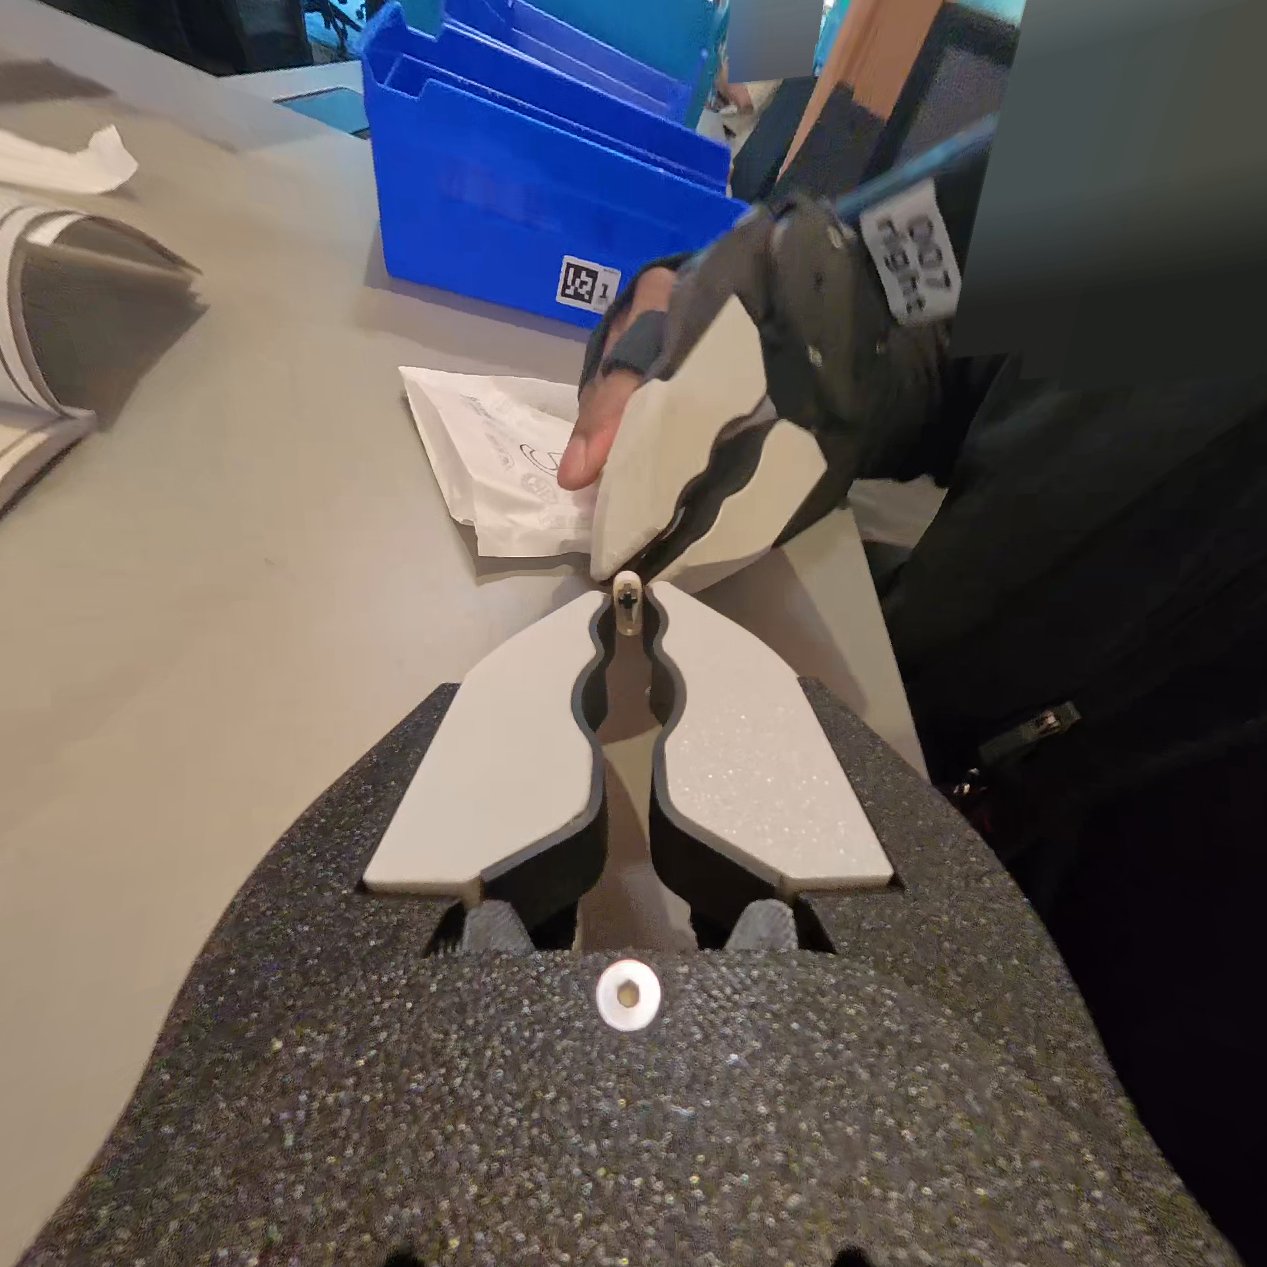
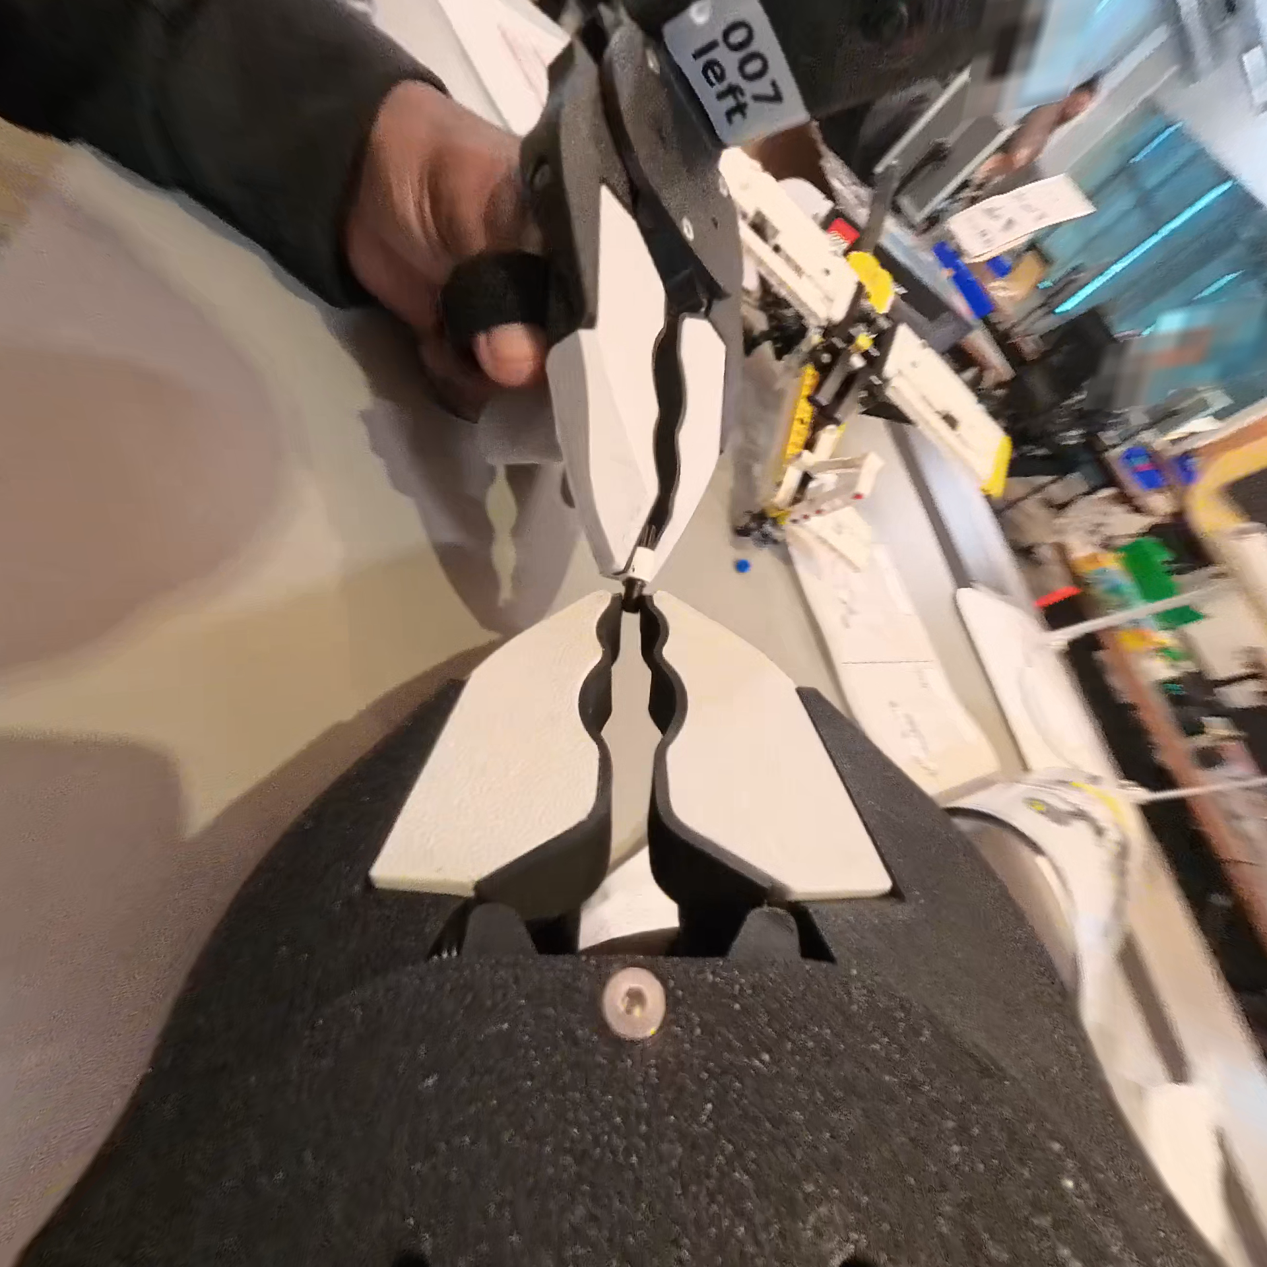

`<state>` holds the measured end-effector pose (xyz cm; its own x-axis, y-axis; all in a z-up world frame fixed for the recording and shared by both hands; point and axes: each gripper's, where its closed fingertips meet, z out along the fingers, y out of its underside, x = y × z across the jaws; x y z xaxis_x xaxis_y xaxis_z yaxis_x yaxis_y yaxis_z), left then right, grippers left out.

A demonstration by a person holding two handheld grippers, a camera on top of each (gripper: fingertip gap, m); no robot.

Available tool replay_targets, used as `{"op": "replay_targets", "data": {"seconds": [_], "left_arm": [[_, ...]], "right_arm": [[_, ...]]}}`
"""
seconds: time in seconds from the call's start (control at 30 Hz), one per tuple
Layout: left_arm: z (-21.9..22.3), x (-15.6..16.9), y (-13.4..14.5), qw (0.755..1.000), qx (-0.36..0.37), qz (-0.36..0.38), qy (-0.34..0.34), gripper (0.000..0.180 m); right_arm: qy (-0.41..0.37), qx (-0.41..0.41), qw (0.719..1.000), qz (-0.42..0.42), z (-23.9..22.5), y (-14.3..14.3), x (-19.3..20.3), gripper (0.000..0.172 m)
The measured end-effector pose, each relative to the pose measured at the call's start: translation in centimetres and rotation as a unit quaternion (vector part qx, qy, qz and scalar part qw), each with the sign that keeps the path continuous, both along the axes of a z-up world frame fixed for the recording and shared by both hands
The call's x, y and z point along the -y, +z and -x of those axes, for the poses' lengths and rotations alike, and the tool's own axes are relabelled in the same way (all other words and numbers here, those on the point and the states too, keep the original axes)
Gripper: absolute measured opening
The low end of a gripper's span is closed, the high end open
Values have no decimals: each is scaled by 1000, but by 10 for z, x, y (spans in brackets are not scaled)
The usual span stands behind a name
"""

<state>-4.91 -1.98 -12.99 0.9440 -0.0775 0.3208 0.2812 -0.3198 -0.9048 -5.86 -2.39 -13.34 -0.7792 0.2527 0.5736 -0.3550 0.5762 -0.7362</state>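
Note:
My left gripper (image 1: 627, 598) is shut on a small white bush (image 1: 627, 603) with a cross-shaped hole, held above the grey table (image 1: 240, 617). A short black pin (image 2: 632, 594) sticks out of the bush (image 2: 644, 562) in the right wrist view. My right gripper (image 2: 631, 606) is shut on that pin's free end. The two grippers meet tip to tip. The right gripper (image 1: 634, 572) comes in from the upper right in the left wrist view. The left gripper (image 2: 641, 559) comes down from above in the right wrist view. A hand holds each one.
A blue bin (image 1: 535, 192) with a square tag stands behind a white paper bag (image 1: 507, 466). Folded papers (image 1: 68, 308) lie at the left. A white and yellow brick model (image 2: 857, 356), a small blue piece (image 2: 740, 565) and printed sheets (image 2: 884, 651) lie on the table; its edge (image 1: 884, 617) is close at the right. Both grippers' tips are close together, under 4 cm apart.

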Motion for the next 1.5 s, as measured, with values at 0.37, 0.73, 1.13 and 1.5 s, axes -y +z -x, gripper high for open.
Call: {"op": "replay_targets", "data": {"seconds": [0.37,0.73,1.13,1.5], "left_arm": [[10,-8,-4,998,41,13,41,8],[12,-12,-13,996,-38,43,73,8],[17,-15,-18,991,-61,61,103,8],[16,-12,-7,996,-12,19,89,9]], "right_arm": [[-80,-70,993,-57,19,-8,-3,8],[-119,-35,988,-93,27,-20,-6,6],[-141,-42,983,-110,32,-24,-10,4],[-144,-84,980,-104,32,-13,-10,2]]}}
